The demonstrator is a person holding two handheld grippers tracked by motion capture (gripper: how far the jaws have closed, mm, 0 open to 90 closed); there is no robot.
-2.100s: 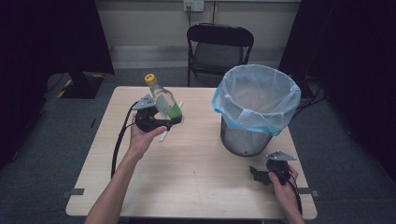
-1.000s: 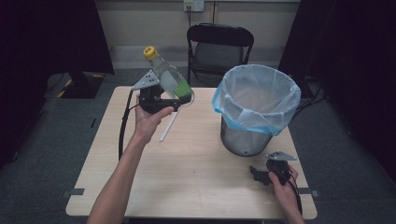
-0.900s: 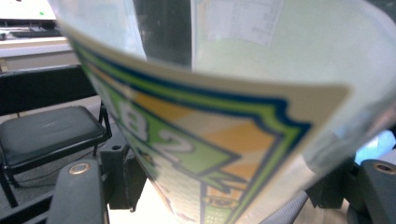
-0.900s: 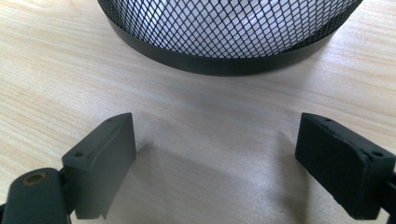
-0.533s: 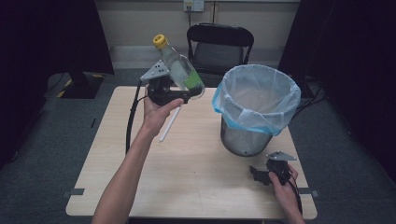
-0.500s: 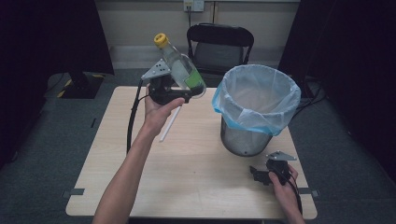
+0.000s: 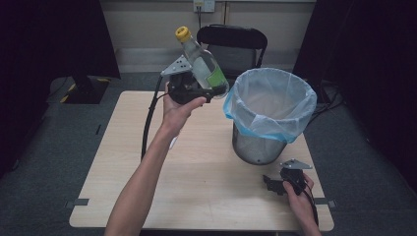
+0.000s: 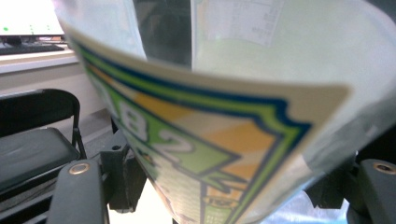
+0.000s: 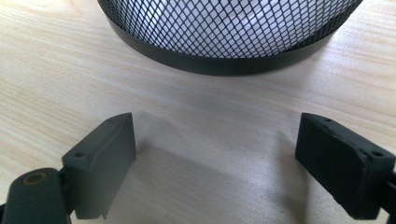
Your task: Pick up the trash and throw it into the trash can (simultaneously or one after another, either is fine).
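Bottle: the clear plastic bottle with a yellow cap and green label (image 7: 202, 64) is held in the air, up and to the left of the bin's rim, well above the counter.
Left gripper: the left gripper (image 7: 196, 91) has its jaws closed around the bottle's lower, labelled end; the left gripper view shows the label (image 8: 205, 140) pressed between the two black jaws.
Long axis: the bottle tilts, cap up and away from the bin, base down and toward it, so the base end is the part nearest the bin's mouth.
Bin: the black wire-mesh waste bin lined with a pale blue plastic bag (image 7: 269, 118) stands on the light wooden counter (image 7: 123, 162), its open mouth to the right of the bottle.
Key relation: the bottle is just beside the bin's near-left rim, not yet over the opening; by my reading the carry must go further right before a release would drop it inside.
Nearer hand: the left one by far.
Right gripper: the right gripper (image 7: 271, 184) rests on the counter in front of the bin's base, jaws wide apart and empty, pointed at the mesh wall (image 9: 224, 28).
Hard to make out: the bottle's contents, if any, and most label print, blurred at close range; the bin's inside floor is hidden by the bag.
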